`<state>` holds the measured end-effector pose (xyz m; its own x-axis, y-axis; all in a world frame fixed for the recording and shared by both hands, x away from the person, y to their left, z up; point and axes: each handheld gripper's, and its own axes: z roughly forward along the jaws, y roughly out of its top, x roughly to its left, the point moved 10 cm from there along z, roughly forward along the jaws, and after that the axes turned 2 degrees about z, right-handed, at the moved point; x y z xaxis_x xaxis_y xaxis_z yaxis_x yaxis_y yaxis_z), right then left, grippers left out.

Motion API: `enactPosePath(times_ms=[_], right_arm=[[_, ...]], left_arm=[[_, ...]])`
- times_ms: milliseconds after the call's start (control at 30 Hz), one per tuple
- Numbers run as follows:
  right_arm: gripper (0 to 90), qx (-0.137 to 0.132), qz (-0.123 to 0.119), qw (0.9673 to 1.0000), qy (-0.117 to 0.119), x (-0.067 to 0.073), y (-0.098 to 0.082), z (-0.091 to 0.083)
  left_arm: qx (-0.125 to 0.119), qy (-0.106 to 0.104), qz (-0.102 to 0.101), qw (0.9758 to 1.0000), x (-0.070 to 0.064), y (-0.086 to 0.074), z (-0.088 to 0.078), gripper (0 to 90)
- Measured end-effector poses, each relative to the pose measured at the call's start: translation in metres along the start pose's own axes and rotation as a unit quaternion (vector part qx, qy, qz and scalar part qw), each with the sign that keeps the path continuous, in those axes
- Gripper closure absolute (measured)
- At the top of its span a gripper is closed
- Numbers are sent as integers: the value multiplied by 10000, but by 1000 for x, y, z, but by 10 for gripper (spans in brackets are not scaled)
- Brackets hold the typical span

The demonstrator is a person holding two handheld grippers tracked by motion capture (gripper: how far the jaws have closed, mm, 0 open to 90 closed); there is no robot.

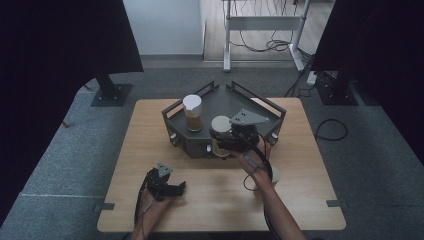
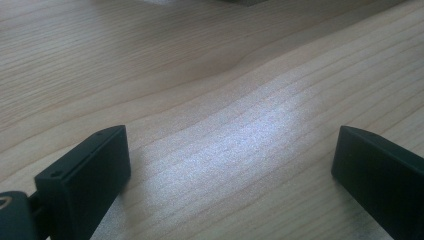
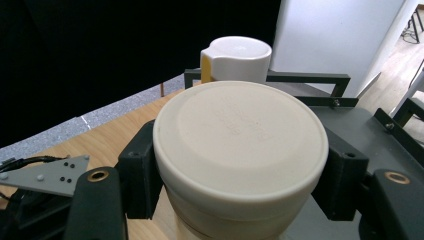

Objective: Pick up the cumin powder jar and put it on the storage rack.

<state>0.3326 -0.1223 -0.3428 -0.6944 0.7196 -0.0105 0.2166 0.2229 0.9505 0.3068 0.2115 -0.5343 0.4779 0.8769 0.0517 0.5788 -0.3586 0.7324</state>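
The jar [image 3: 240, 160] in the right gripper [image 3: 240, 170] is squat and round, with a wide cream lid whose flat top carries a shallow raised rim and faint embossed marks; below the lid a paler body shows. Both black jaws are clamped against the sides of that lid. In the high view the jar [image 1: 220, 125] sits at the front edge of the dark grey tray [image 1: 220, 100], which rests on the far half of the wooden table [image 1: 150, 165]. Two containers are in the tray: this jar and one taller bottle [image 1: 193, 114] with a white cap and amber contents, standing upright to its left, well apart. The left gripper [image 1: 167, 189] rests low on the table near the person's edge, its two jaws spread wide over bare wood.
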Motion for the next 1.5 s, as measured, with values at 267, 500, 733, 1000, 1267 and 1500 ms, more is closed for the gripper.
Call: enactPosePath(times_ms=[267,500,733,1000,1267,1500], right_arm=[[331,-12,11,10000,-46,-6,7,4],[330,-10,39,9999,-140,-14,11,11],[331,-38,104,9998,-159,-22,14,16],[331,-26,33,9997,-240,-28,20,23],[330,-8,33,9996,-271,-35,22,33],[330,26,60,9993,-360,-41,22,43]], left_arm=[[5,7,-11,10000,0,0,0,15],[7,13,-11,10000,0,0,0,14],[0,11,-18,10000,0,0,0,14],[3,12,-17,10000,0,0,0,14],[2,12,-17,10000,0,0,0,15],[-3,14,-25,10000,0,0,0,14]])
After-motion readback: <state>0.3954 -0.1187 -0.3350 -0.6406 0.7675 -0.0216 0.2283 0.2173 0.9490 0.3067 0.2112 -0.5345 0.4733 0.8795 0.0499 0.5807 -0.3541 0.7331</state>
